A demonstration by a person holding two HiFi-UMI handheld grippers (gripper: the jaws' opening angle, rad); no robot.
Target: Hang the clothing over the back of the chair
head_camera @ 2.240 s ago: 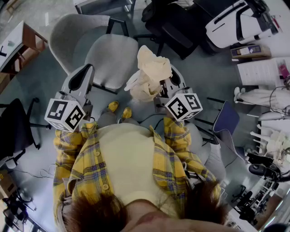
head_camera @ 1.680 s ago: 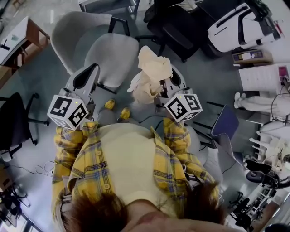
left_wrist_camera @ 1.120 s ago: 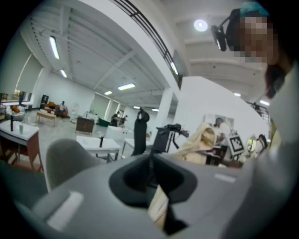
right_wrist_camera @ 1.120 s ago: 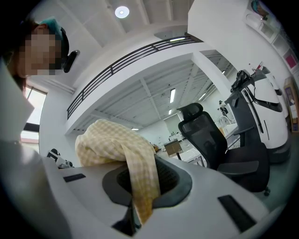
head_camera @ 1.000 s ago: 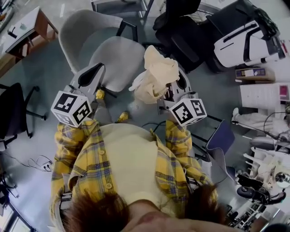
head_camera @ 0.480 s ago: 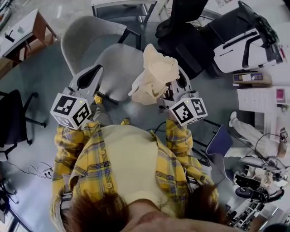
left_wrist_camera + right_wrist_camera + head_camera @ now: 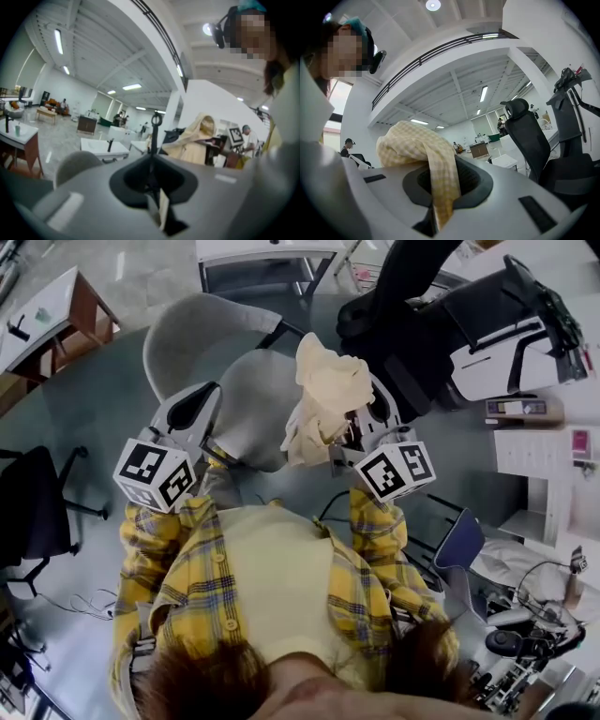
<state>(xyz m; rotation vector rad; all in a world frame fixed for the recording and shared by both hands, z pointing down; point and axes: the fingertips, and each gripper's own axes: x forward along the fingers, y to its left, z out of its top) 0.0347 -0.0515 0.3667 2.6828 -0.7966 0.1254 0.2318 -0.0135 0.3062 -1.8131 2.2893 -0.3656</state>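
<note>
Holding bunched cream checked shirt [image 7: 328,395] in right gripper [image 7: 349,426], jaws clamped on fabric, shirt up near grey chair [image 7: 192,329], not on backrest yet. Left gripper [image 7: 200,404] jaws pressed together, empty.

A grey chair [image 7: 202,334], a black chair [image 7: 33,502] and a wooden-sided table [image 7: 47,310] are seen standing apart on the grey floor [image 7: 103,399].

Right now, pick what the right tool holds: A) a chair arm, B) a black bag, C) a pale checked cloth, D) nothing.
C: the pale checked cloth is pinched in the right tool's jaws and bunched above them.
</note>
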